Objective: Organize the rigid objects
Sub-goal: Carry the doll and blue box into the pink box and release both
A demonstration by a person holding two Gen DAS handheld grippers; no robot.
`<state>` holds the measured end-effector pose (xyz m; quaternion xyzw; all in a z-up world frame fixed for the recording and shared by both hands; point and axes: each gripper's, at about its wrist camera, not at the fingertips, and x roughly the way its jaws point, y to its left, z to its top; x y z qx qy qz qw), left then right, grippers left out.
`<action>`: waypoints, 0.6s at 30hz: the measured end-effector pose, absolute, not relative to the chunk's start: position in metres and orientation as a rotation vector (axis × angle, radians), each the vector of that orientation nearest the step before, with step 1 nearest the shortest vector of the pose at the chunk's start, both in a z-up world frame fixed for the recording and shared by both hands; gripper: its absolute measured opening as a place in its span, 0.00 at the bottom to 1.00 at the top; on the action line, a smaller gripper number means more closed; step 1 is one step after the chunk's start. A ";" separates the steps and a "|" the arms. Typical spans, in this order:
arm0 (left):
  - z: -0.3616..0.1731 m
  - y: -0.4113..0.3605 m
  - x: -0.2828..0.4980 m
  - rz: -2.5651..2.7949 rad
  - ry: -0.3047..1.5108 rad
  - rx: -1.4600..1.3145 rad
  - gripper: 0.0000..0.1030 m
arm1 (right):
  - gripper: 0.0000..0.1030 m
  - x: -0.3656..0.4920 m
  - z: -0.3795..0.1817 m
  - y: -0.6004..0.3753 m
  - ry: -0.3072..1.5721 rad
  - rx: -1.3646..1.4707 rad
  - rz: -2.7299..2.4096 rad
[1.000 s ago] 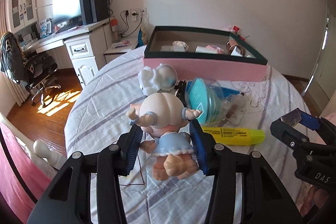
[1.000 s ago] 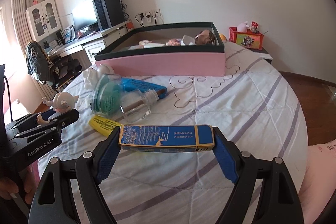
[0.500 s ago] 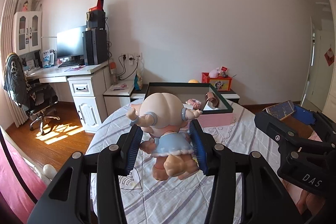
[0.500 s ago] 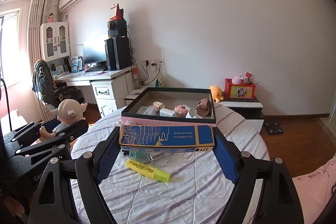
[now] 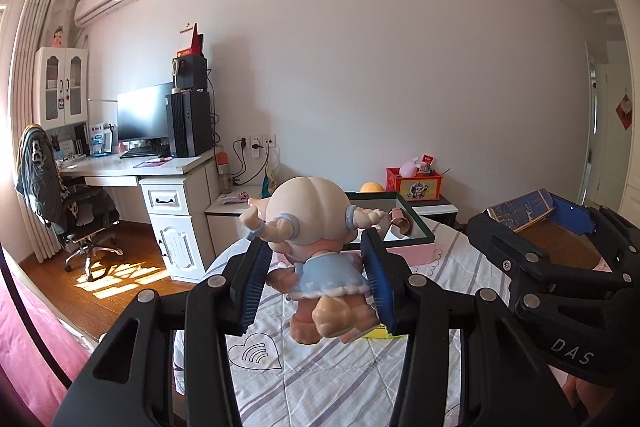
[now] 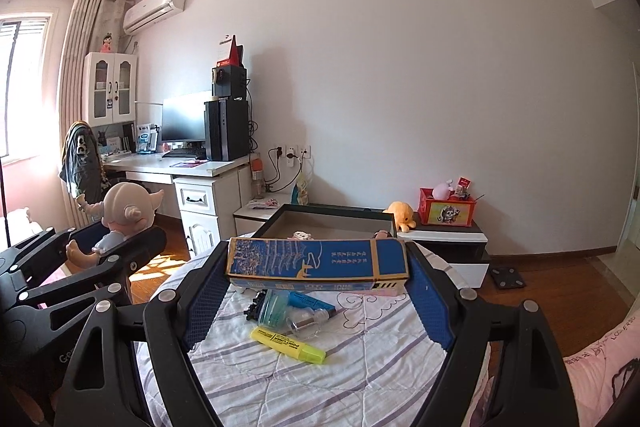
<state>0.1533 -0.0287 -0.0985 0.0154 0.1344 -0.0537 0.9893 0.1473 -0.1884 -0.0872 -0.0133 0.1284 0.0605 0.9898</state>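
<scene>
Left gripper [image 5: 316, 277], raised at frame centre, clamps the doll [image 5: 320, 251]; right gripper [image 6: 318, 281], level, pinches the blue box [image 6: 318, 263] endwise.

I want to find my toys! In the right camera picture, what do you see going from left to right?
doll → blue box → orange plush → red toy box

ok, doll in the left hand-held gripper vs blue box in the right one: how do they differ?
The doll figurine is rounded, peach-skinned with a pale blue dress; the blue box is flat, long and printed. The doll stands upright between the left hand-held gripper pads, while the box lies crosswise, spanning the right hand-held gripper. Both are clamped and held above the bed.
</scene>
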 end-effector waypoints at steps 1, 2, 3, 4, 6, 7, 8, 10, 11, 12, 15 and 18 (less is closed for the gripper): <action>-0.099 -0.028 0.154 -0.106 0.270 0.033 0.45 | 0.81 0.146 -0.087 -0.188 0.258 -0.029 0.124; -0.099 -0.029 0.154 -0.106 0.270 0.032 0.45 | 0.81 0.145 -0.089 -0.188 0.255 -0.027 0.123; -0.100 -0.029 0.154 -0.106 0.271 0.032 0.45 | 0.81 0.146 -0.089 -0.187 0.258 -0.028 0.124; -0.100 -0.029 0.154 -0.105 0.273 0.034 0.45 | 0.81 0.147 -0.090 -0.188 0.261 -0.027 0.127; -0.101 -0.030 0.154 -0.101 0.276 0.035 0.45 | 0.81 0.148 -0.092 -0.189 0.263 -0.029 0.126; -0.102 -0.030 0.156 -0.101 0.278 0.037 0.45 | 0.81 0.150 -0.092 -0.188 0.268 -0.029 0.130; -0.102 -0.030 0.160 -0.100 0.281 0.037 0.45 | 0.81 0.152 -0.093 -0.189 0.270 -0.027 0.132; -0.104 -0.031 0.164 -0.098 0.285 0.042 0.45 | 0.81 0.158 -0.094 -0.189 0.278 -0.029 0.134; -0.105 -0.032 0.167 -0.097 0.287 0.043 0.45 | 0.81 0.160 -0.094 -0.188 0.281 -0.028 0.136; -0.106 -0.033 0.171 -0.095 0.290 0.048 0.45 | 0.81 0.163 -0.095 -0.189 0.284 -0.026 0.137; -0.108 -0.035 0.186 -0.098 0.302 0.059 0.45 | 0.81 0.174 -0.096 -0.191 0.293 -0.032 0.138; -0.107 -0.037 0.209 -0.115 0.319 0.070 0.45 | 0.81 0.193 -0.097 -0.192 0.302 -0.042 0.141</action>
